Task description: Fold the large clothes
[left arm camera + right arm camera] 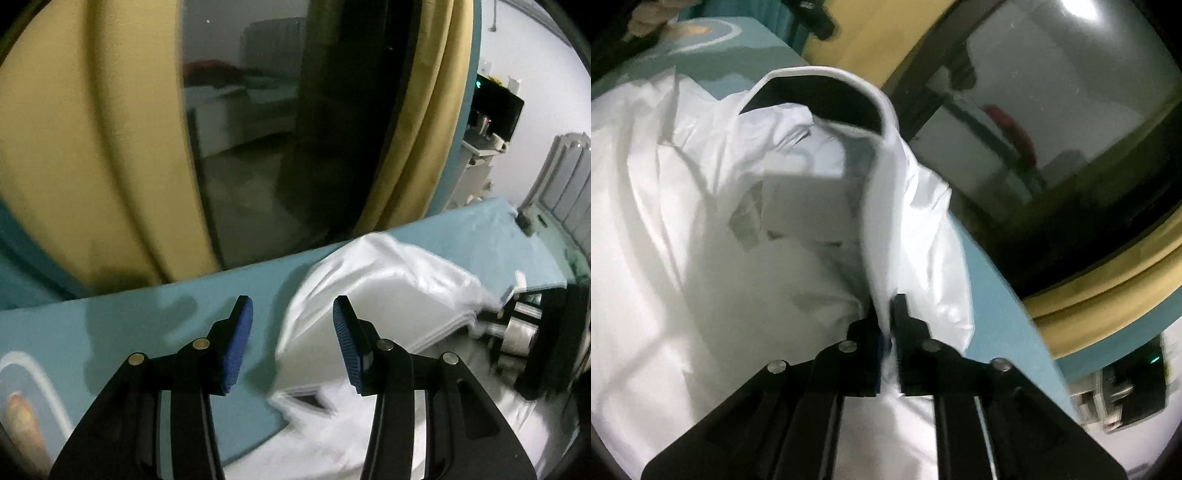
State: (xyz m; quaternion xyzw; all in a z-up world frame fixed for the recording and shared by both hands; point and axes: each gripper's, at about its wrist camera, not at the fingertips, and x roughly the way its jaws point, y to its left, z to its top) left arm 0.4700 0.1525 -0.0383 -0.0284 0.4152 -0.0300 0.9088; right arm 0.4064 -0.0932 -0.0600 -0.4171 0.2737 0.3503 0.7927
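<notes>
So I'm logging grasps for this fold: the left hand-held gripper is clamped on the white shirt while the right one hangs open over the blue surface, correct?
Sides are swapped. The right wrist view shows the right hand-held gripper shut on the white shirt; the left wrist view shows the left hand-held gripper open over the blue surface.

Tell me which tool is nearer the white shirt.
Right. The right tool is shut on the white shirt; the left tool hangs open beside it, not touching.
</notes>
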